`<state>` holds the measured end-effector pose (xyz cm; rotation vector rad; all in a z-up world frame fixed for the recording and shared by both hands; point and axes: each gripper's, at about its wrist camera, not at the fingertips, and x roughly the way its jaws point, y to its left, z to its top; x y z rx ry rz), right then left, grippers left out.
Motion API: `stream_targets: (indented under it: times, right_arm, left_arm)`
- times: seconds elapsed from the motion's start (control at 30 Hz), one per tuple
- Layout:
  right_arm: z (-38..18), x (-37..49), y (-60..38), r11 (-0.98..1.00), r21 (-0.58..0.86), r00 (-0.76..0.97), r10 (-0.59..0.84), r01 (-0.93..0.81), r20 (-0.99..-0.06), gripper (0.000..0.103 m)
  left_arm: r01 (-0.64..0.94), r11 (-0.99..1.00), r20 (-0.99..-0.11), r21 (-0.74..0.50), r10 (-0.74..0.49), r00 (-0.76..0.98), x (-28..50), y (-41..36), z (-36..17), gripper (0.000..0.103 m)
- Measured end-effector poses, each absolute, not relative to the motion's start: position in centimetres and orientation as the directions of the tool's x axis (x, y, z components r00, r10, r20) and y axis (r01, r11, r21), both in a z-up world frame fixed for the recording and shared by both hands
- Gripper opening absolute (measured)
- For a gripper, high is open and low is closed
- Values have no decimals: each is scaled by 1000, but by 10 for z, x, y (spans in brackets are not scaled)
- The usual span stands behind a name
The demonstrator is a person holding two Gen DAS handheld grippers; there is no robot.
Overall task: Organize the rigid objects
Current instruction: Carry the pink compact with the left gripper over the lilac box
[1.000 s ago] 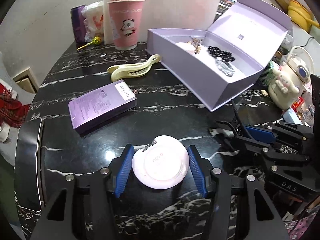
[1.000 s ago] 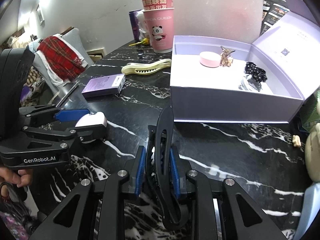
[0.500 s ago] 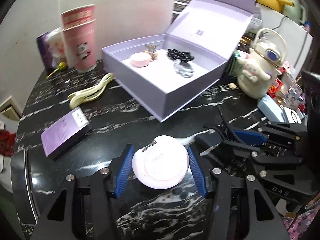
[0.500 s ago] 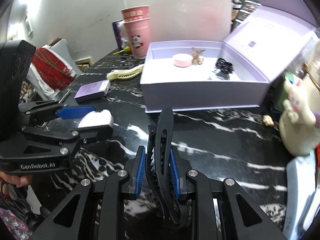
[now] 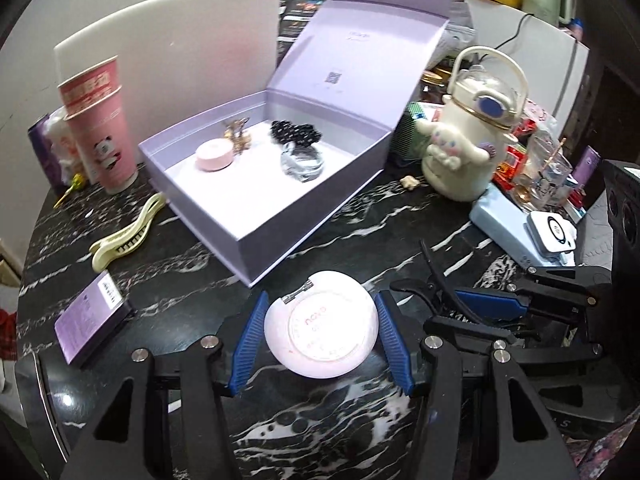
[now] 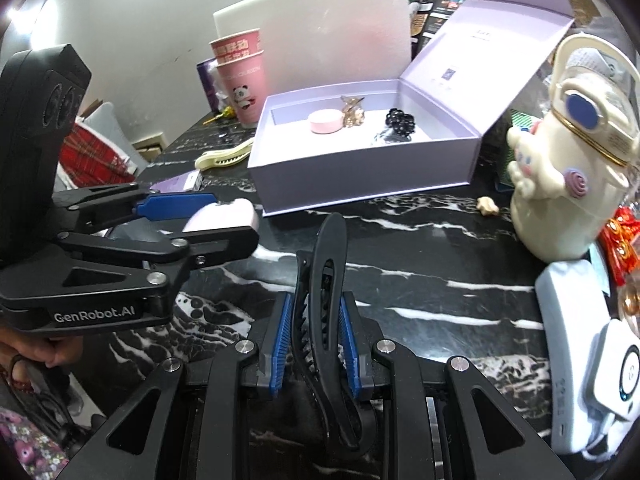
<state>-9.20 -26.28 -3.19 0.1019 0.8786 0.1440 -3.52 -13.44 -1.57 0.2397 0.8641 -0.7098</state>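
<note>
Left gripper (image 5: 320,336) fingers clamped round pink compact (image 5: 321,334); right gripper (image 6: 316,342) fingers pinched black hair clip (image 6: 324,300). Both held above dark marble surface (image 6: 420,264), short of open lilac box (image 5: 276,216). Carry step; next likely lift over box wall, release inside

The pink compact (image 5: 321,329) and black hair clip (image 6: 323,304) are carried closer to the open lavender box (image 5: 256,184), now viewed more frontally.
</note>
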Motion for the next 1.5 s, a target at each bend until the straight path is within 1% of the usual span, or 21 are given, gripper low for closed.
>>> stream_targets:
  times: [0.37, 0.6, 1.03, 1.5]
  right_arm:
    - [-17, -98, -274, 986, 161, 656, 155, -52, -738, 24]
    - [-6, -89, -279, 988, 147, 675, 143, -51, -724, 24]
    - [14, -46, -289, 986, 141, 697, 164, -91, -698, 24]
    - [29, 3, -299, 987, 118, 723, 161, -109, -672, 24]
  left_arm:
    - [689, 721, -741, -75, -503, 445, -29, -155, 5, 54]
    - [684, 727, -742, -63, -493, 455, -14, -163, 15, 54]
    - [664, 746, -716, -55, -493, 494, 29, -169, 35, 54]
    - [646, 762, -712, -42, -477, 516, 77, -176, 43, 54]
